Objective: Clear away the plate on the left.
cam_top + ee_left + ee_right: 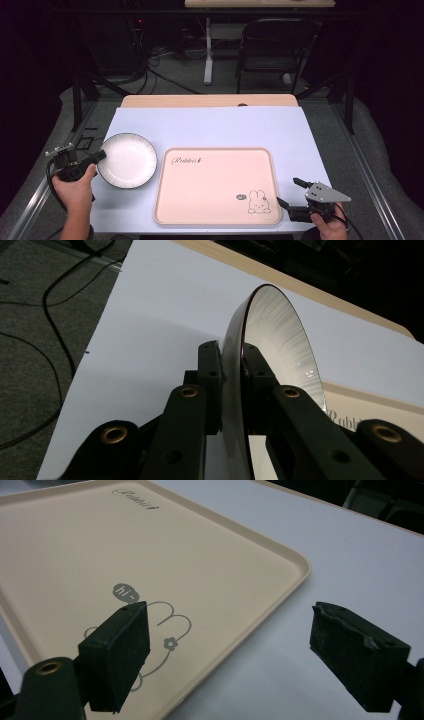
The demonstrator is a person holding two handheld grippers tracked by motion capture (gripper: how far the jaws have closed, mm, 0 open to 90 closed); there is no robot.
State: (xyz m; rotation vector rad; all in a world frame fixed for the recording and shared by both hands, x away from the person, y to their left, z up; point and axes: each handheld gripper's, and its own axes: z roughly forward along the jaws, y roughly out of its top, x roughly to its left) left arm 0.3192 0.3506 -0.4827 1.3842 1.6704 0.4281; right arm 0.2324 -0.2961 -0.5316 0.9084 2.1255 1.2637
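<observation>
High view overhead; gripper views close — tray shared.

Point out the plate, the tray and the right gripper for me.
plate (127, 159): high view, white centre.
tray (210, 185): high view, bare middle of its floor.
right gripper (291, 193): high view, midway between its open fingertips.

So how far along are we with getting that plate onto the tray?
Done: the left gripper has closed on the rim of the white plate. In hand: that grip, with the plate beside the pink tray, not on it. Left, if the tray is the goal: moving the plate across. The right gripper waits open at the tray's corner.
</observation>
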